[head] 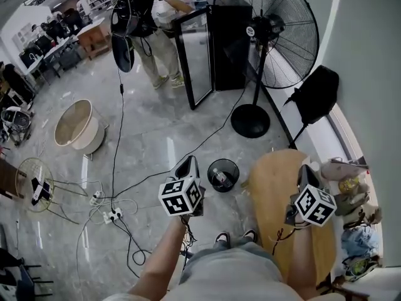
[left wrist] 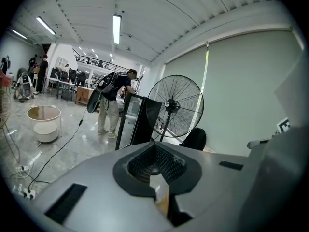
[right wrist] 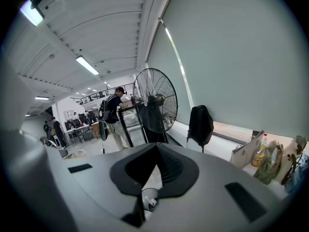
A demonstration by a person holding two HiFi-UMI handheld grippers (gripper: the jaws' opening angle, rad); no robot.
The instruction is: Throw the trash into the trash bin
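Hovering near trash bin (head: 223, 165) (bottle (head: 218, 178) inside): left gripper (head: 189, 162), right gripper (head: 304, 170), jaws together.

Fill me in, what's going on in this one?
A person stands over a black mesh trash bin on the floor, with a gripper in each hand. The left gripper and right gripper are both shut with nothing in them. A bottle already lies inside the bin. The right gripper is above a round wooden table.

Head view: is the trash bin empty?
No, the black mesh trash bin has a bottle lying inside it.
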